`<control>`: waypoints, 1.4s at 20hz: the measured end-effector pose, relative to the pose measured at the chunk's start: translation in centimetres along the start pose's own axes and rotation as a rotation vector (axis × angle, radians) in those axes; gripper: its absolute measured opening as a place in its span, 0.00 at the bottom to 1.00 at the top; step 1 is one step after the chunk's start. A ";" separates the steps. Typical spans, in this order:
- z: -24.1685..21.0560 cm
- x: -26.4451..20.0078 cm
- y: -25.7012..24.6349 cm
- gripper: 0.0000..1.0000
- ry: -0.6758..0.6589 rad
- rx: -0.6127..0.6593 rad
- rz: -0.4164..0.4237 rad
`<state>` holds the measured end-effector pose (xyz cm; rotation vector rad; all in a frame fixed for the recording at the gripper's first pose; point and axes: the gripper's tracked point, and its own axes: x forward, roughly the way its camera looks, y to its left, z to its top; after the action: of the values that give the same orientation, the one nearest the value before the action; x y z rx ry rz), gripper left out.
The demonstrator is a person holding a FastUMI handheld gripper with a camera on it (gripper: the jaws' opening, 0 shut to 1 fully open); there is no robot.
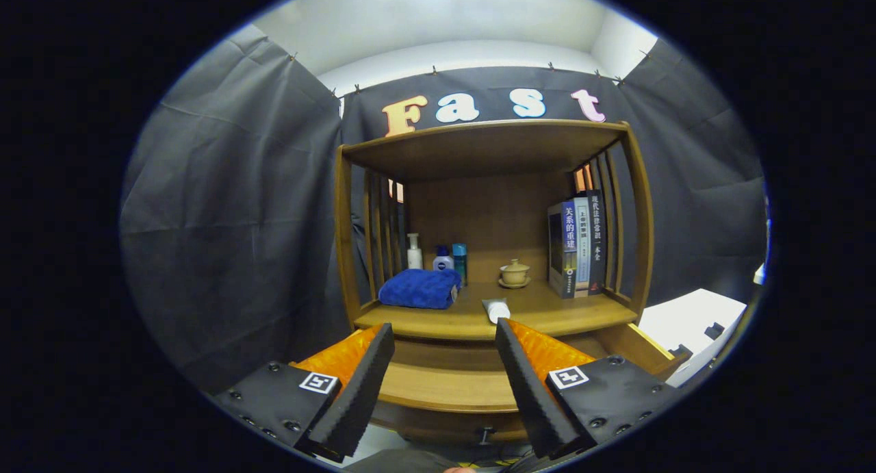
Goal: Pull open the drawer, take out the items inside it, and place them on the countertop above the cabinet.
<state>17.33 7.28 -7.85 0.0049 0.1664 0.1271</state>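
Drawer (445, 387): pulled out from under the countertop, its bare wooden floor showing between the fingers; a small dark knob sits on its front, low between the fingertips.
Gripper (445, 363): fingers spread wide, holding nothing and touching nothing; black foam pads (356, 391) face each other across the drawer.
Countertop (547, 312): wooden shelf of the cabinet, just beyond the fingertips.
White tube (497, 310): lying on the countertop's front edge, just ahead of the right finger, apart from it.
Blue towel (419, 288): folded, on the countertop's left side.
Bottles (438, 255): three, standing behind the towel.
Lidded cup (514, 273): on a saucer, mid-shelf toward the back.
Books (578, 246): upright at the right end.
White box (691, 322): right of the cabinet.
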 end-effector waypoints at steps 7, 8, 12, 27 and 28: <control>-7.3 -1.7 -0.6 0.97 0.093 -0.029 -0.032; -8.3 -1.8 -0.7 0.97 0.108 -0.024 -0.036; -11.7 -1.9 -1.2 0.96 0.158 -0.026 -0.052; -14.1 0.0 -4.2 0.97 0.143 -0.066 -0.166; -14.1 0.1 -4.3 0.97 0.141 -0.059 -0.176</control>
<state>15.60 2.99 -21.82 -0.0776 0.3026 -0.0430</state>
